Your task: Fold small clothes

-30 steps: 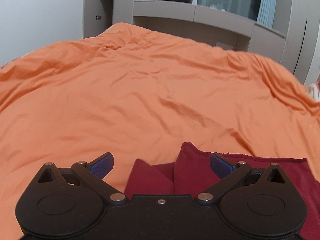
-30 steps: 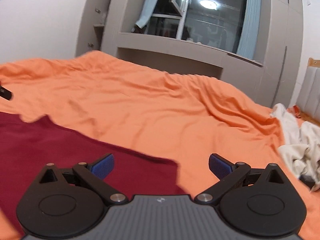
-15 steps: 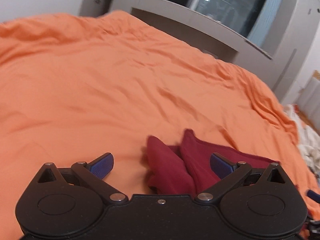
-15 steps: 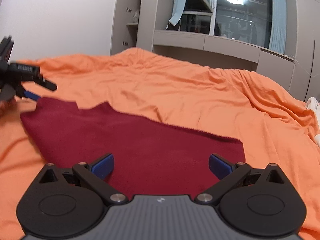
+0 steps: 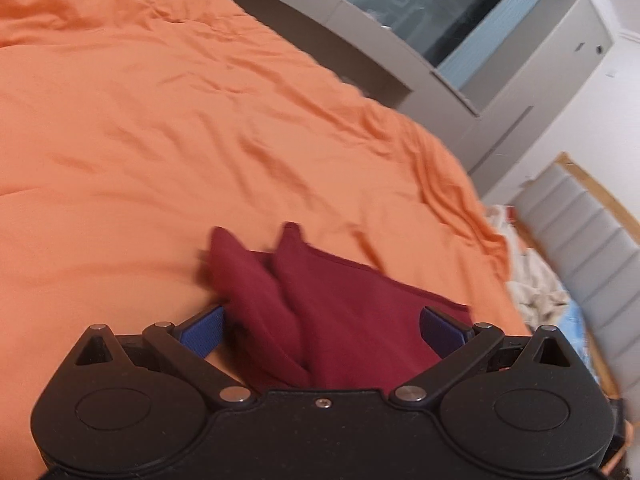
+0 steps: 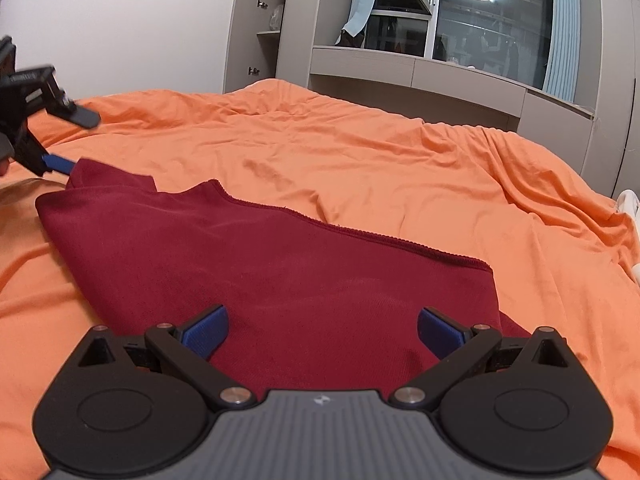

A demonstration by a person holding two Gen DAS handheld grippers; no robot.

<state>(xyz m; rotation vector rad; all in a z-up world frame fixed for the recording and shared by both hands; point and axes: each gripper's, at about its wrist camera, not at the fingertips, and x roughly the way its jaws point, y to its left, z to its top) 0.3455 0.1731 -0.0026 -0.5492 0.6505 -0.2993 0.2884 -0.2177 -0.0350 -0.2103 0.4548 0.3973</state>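
Orange bedding (image 6: 380, 168) carries one dark red garment (image 6: 280, 280), barely folded.

Spread across the bed's near side, the garment is bunched only at its left corner (image 5: 248, 280), which lies between the wide-spread fingers of the left gripper (image 5: 322, 326); no pinch is seen. The right gripper (image 6: 322, 328) is held spread above the cloth. Folding is judged hardly begun; pale clothes (image 5: 536, 280) are left heaped by the headboard.

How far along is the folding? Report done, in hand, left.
Done: the dark red garment lies spread on the orange bedcover. In hand: the left gripper and right gripper are open over its opposite ends, gripping nothing. Left: every fold.
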